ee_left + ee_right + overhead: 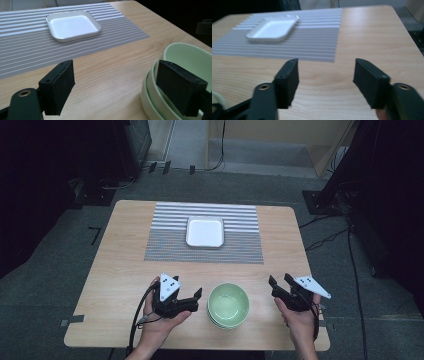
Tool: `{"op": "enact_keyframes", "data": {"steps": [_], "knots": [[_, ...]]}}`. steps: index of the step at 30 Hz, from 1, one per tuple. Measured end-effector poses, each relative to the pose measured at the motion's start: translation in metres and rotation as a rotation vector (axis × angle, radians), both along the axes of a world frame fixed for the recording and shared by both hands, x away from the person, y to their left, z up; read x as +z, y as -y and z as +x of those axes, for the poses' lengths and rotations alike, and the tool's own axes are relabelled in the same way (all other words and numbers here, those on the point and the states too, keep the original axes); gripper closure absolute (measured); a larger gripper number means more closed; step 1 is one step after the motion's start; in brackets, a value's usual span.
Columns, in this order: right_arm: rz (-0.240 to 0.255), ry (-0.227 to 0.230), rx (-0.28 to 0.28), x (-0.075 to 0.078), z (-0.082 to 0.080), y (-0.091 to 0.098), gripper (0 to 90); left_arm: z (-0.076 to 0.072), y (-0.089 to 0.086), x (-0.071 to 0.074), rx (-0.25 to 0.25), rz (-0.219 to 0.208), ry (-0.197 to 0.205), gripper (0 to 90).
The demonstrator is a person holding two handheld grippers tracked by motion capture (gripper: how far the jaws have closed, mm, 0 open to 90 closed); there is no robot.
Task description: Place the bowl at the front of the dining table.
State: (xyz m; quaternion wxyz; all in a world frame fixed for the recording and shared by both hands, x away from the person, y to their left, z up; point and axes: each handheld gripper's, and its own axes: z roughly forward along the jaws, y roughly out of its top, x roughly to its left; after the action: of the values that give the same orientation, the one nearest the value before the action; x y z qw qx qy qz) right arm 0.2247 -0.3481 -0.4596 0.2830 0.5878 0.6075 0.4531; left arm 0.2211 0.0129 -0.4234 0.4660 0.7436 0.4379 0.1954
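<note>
Stacked green bowls (228, 305) sit at the near table edge between both grippers, left gripper (196, 296) and right gripper (280, 281) gaping, empty; a careless one-sided rim pinch might tip or separate the stack.

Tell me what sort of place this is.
Most likely a lab or studio set up for recording tabletop work, not a home. A bare wooden table stands on grey carpet amid trailing cables and dark equipment stands, laid with only a striped placemat, a white square plate and stacked green bowls.
</note>
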Motion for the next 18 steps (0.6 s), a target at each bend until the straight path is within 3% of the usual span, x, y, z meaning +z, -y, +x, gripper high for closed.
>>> {"op": "enact_keyframes", "data": {"steps": [1,6,9,16,18], "knots": [[0.024,0.028,0.023,0.007,-0.004,-0.005,45.5,-0.001,0.002,0.0,-0.011,-0.002,-0.006,14.8],[0.068,0.033,0.077,0.015,-0.009,-0.015,50.2,-0.002,0.008,-0.002,-0.026,0.004,-0.02,14.9],[0.102,0.016,0.168,0.02,-0.012,-0.027,59.7,-0.002,0.012,-0.003,-0.038,0.007,-0.027,14.9],[0.129,0.014,0.253,0.025,-0.016,-0.043,63.3,-0.004,0.016,-0.004,-0.06,0.01,-0.032,14.9],[0.137,0.009,0.281,0.025,-0.017,-0.047,68.1,-0.004,0.018,-0.005,-0.072,0.0,-0.038,14.9]]}}
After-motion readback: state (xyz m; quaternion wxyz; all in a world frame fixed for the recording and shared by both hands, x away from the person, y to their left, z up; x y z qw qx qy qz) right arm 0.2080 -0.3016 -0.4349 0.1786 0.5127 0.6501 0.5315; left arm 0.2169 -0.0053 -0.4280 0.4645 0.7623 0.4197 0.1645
